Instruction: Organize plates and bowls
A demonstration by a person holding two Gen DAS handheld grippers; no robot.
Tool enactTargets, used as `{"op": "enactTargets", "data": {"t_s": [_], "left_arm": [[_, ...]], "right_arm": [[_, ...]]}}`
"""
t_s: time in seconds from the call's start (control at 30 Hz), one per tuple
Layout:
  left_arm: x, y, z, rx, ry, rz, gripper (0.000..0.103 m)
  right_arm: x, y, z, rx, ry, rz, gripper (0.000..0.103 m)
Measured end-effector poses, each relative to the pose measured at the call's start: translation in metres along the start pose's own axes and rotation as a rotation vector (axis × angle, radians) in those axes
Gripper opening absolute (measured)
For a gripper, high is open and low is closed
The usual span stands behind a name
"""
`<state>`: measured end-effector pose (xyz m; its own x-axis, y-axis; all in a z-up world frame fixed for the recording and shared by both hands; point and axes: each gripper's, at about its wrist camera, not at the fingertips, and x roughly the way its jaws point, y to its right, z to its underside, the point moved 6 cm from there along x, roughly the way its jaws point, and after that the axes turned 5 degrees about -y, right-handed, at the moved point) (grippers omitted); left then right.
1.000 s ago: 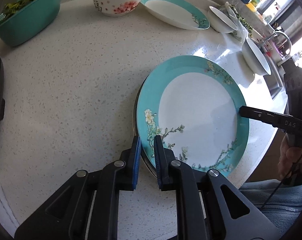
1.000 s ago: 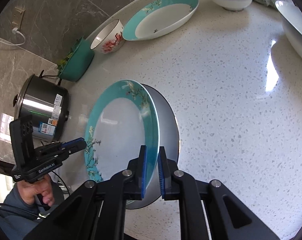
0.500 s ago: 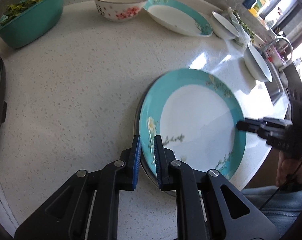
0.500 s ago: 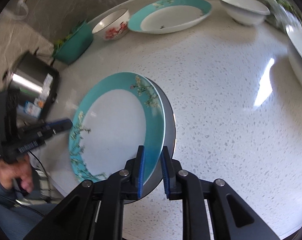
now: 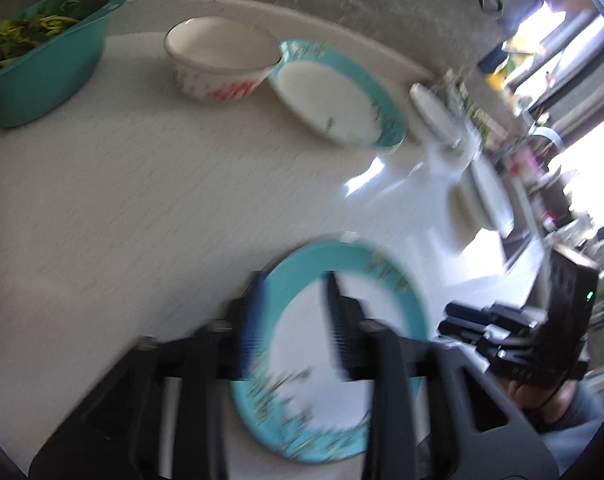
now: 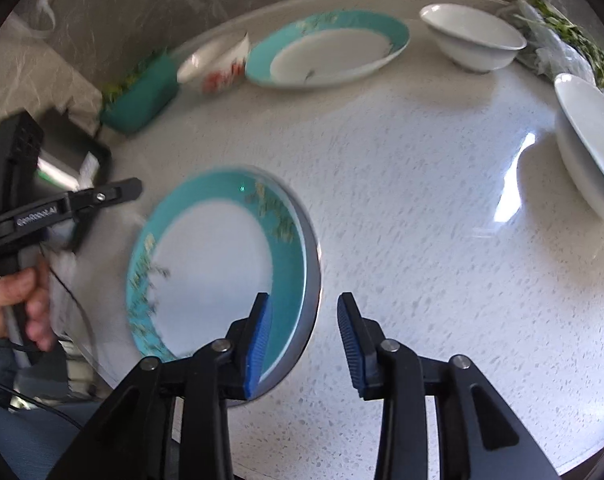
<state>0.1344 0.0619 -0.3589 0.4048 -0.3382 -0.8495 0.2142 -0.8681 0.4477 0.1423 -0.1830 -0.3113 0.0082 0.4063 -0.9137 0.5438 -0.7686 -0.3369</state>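
A teal-rimmed floral plate lies flat on a grey plate on the white counter; it also shows blurred in the left wrist view. My left gripper is open above the plate's near rim, holding nothing. My right gripper is open, one finger over the plate's edge, the other over the counter. A second teal plate and a floral bowl sit at the back. White bowls stand at the right.
A teal tub of greens stands at the back left. A rice cooker is at the left counter edge. A bag of greens lies at the far right. The sink area is beyond the white bowls.
Both grippers have opened and let go of the teal plate, which now lies flat on the grey plate. Both have pulled back and lifted; the left view is motion-blurred.
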Motion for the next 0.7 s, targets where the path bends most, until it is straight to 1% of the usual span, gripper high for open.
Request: {"op": "enactTargets", "data": {"t_s": [0.03, 0.07, 0.1, 0.17, 0.2, 0.23, 0.3, 0.37, 0.4, 0.43, 0.53, 0.57, 0.63, 0.7], "left_arm": [[-0.001, 0.004, -0.009, -0.007, 0.019, 0.019, 0.084], [-0.002, 0.008, -0.019, -0.009, 0.044, 0.040, 0.093], [-0.005, 0.013, -0.033, -0.005, 0.076, 0.069, 0.093], [-0.004, 0.021, -0.054, -0.004, 0.086, 0.086, 0.093], [-0.003, 0.023, -0.062, -0.011, 0.088, 0.086, 0.093], [0.000, 0.024, -0.074, -0.033, 0.092, 0.084, 0.094], [0.008, 0.025, -0.091, -0.076, 0.094, 0.086, 0.094], [0.016, 0.024, -0.102, -0.125, 0.088, 0.069, 0.096], [0.023, 0.024, -0.108, -0.147, 0.086, 0.062, 0.097], [0.028, 0.025, -0.112, -0.165, 0.082, 0.053, 0.099], [0.048, 0.029, -0.123, -0.208, 0.059, 0.048, 0.099], [0.053, 0.028, -0.121, -0.219, 0.056, 0.049, 0.099], [0.063, 0.029, -0.126, -0.242, 0.050, 0.053, 0.099], [0.072, 0.027, -0.132, -0.259, 0.046, 0.039, 0.099]], "right_arm": [[-0.008, 0.004, -0.007, 0.014, 0.017, -0.026, 0.038], [-0.019, 0.011, -0.018, 0.032, 0.043, -0.058, 0.038], [-0.027, 0.017, -0.027, 0.041, 0.062, -0.079, 0.038], [-0.051, 0.032, -0.058, 0.051, 0.104, -0.128, 0.039], [-0.060, 0.037, -0.073, 0.046, 0.117, -0.145, 0.043], [-0.070, 0.043, -0.090, 0.039, 0.133, -0.156, 0.051], [-0.089, 0.055, -0.131, 0.013, 0.150, -0.189, 0.064], [-0.099, 0.067, -0.173, -0.007, 0.165, -0.210, 0.066], [-0.098, 0.071, -0.190, -0.013, 0.154, -0.219, 0.072], [-0.093, 0.075, -0.209, -0.019, 0.119, -0.245, 0.074], [-0.076, 0.086, -0.252, -0.037, 0.059, -0.272, 0.074], [-0.064, 0.089, -0.267, -0.036, 0.009, -0.295, 0.074], [-0.048, 0.094, -0.288, -0.034, -0.054, -0.305, 0.075], [-0.030, 0.097, -0.307, -0.064, -0.132, -0.315, 0.078]]}}
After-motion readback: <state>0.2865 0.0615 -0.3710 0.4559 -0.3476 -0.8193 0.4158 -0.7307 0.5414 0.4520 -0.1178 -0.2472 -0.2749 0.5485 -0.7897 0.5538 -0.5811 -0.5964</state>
